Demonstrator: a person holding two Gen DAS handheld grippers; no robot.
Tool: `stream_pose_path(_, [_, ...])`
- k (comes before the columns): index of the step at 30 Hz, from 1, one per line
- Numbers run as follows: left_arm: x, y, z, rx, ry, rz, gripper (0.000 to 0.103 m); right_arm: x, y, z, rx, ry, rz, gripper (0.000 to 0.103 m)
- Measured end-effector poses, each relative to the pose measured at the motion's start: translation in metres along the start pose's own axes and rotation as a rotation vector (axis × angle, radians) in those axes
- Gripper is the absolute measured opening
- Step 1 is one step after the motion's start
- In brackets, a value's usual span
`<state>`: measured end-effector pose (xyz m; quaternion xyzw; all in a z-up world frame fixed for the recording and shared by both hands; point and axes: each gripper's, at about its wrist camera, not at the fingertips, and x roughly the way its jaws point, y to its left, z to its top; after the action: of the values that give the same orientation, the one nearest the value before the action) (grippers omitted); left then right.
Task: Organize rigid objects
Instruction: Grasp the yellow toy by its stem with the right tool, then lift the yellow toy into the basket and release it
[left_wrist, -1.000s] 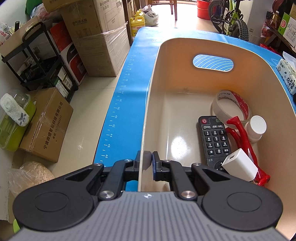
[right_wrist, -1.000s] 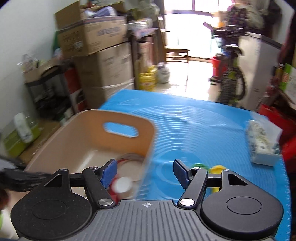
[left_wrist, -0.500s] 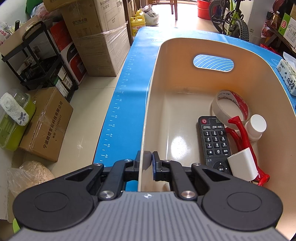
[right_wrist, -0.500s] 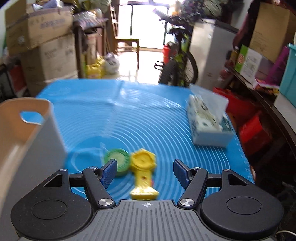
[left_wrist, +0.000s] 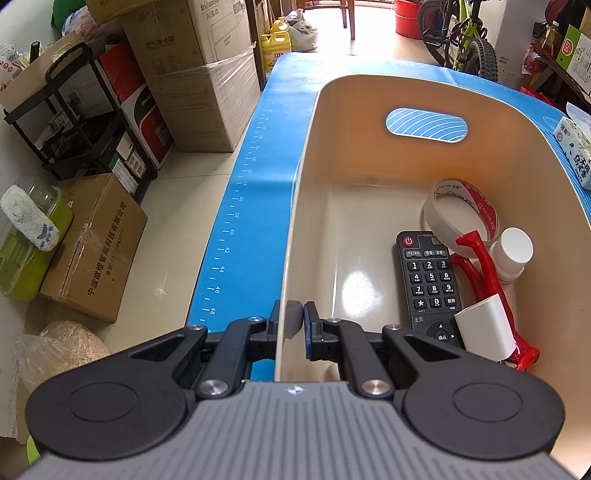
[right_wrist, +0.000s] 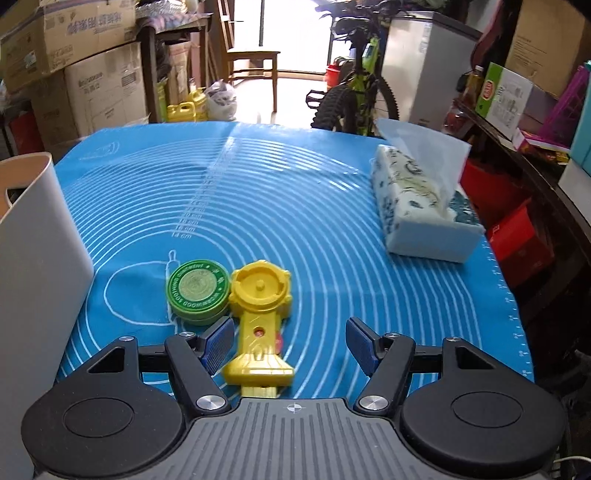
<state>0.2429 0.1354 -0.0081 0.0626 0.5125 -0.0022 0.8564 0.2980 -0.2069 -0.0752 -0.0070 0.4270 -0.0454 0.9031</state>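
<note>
My left gripper (left_wrist: 294, 320) is shut on the near left wall of the beige bin (left_wrist: 295, 206). Inside the bin lie a black remote (left_wrist: 428, 280), a tape roll (left_wrist: 461, 210), a red tool (left_wrist: 487, 269), a small white bottle (left_wrist: 513, 254) and a white charger block (left_wrist: 484, 328). My right gripper (right_wrist: 291, 343) is open and empty above the blue mat (right_wrist: 295, 206). A yellow toy launcher (right_wrist: 260, 317) lies between its fingers, close to the left fingertip (right_wrist: 218, 341). A green round tin (right_wrist: 197, 286) touches the launcher's left side. The bin's outer wall (right_wrist: 37, 258) stands at the left.
A tissue pack (right_wrist: 421, 206) lies on the mat at the right, also in the left wrist view (left_wrist: 576, 155). Cardboard boxes (left_wrist: 199, 74), a black rack (left_wrist: 74, 122) and a bicycle (right_wrist: 354, 99) stand around the table. The mat's left edge (left_wrist: 236, 221) drops to the floor.
My right gripper has swung right, away from the bin, and come down over the yellow launcher and green tin. The white charger block dropped and settled in the bin. My left gripper has not moved.
</note>
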Motion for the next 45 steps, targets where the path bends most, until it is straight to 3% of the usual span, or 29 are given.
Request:
stream_pose_path(7, [0.0,0.0,0.0,0.0,0.0,0.0,0.012,0.014,0.013,-0.003,-0.042,0.006,-0.026,0.071])
stream_pose_path(10, [0.0,0.0,0.0,0.001,0.0,0.001,0.012,0.017,0.013,-0.003,-0.025,0.014,-0.011,0.062])
stream_pose_path(13, [0.0,0.0,0.0,0.001,0.0,0.001,0.012,0.016,0.013,-0.003,-0.005,0.029,0.039,0.039])
stream_pose_path(15, [0.0,0.0,0.0,0.001,0.0,0.001,0.012,0.015,0.016,-0.002,-0.01,0.033,0.035,0.037])
stream_pose_path(24, [0.0,0.001,0.0,-0.002,0.0,-0.002,0.012,0.004,0.014,-0.003,0.017,0.036,-0.004,0.036])
stream_pose_path(33, [0.0,0.0,0.0,-0.001,0.0,0.0,0.012,-0.039,0.009,0.009,0.077,-0.056,-0.001,0.036])
stream_pose_path(45, [0.0,0.001,0.0,-0.001,0.001,0.0,0.012,-0.11,0.058,0.035,0.022,-0.267,0.164,0.036])
